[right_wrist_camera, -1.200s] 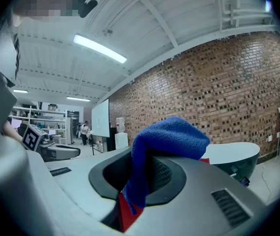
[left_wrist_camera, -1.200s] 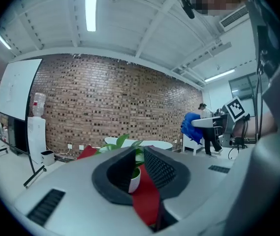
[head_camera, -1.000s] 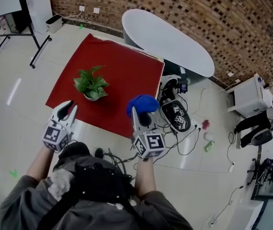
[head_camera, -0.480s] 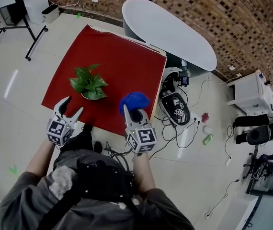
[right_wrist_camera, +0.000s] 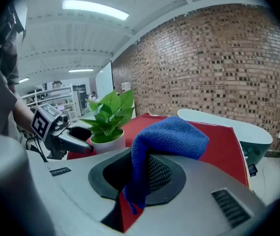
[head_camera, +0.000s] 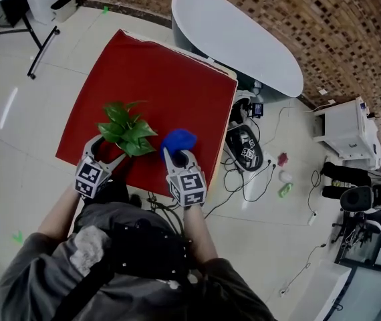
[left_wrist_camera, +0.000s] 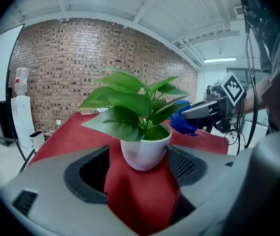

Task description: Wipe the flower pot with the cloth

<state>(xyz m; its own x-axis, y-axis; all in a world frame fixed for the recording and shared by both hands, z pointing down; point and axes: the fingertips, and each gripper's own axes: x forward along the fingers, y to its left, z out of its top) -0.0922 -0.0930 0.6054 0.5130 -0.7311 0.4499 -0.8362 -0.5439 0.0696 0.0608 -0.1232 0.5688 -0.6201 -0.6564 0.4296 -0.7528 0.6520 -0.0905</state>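
A green leafy plant point(head_camera: 125, 127) in a white flower pot point(left_wrist_camera: 145, 153) stands near the front edge of the red-covered table point(head_camera: 170, 85). My left gripper point(head_camera: 108, 151) is at the pot. Its jaws are opening and stand wide either side of the pot's base point(left_wrist_camera: 137, 168) without pressing on it. My right gripper point(head_camera: 177, 156) is just right of the plant, shut on a blue cloth point(head_camera: 178, 140) that drapes over its jaws point(right_wrist_camera: 140, 176). In the right gripper view the cloth point(right_wrist_camera: 172, 139) fills the middle, with the pot point(right_wrist_camera: 108, 140) and left gripper point(right_wrist_camera: 73, 137) to the left.
A white oval table point(head_camera: 237, 42) stands behind the red one. Cables and gear point(head_camera: 247, 149) lie on the floor to the right, with a white cabinet point(head_camera: 344, 129) further right. The red table's front edge is right by the person's body.
Both grippers came down and forward to the plant. The left jaws went from nearly shut to wide, now flanking the pot. The right kept hold of the blue cloth.
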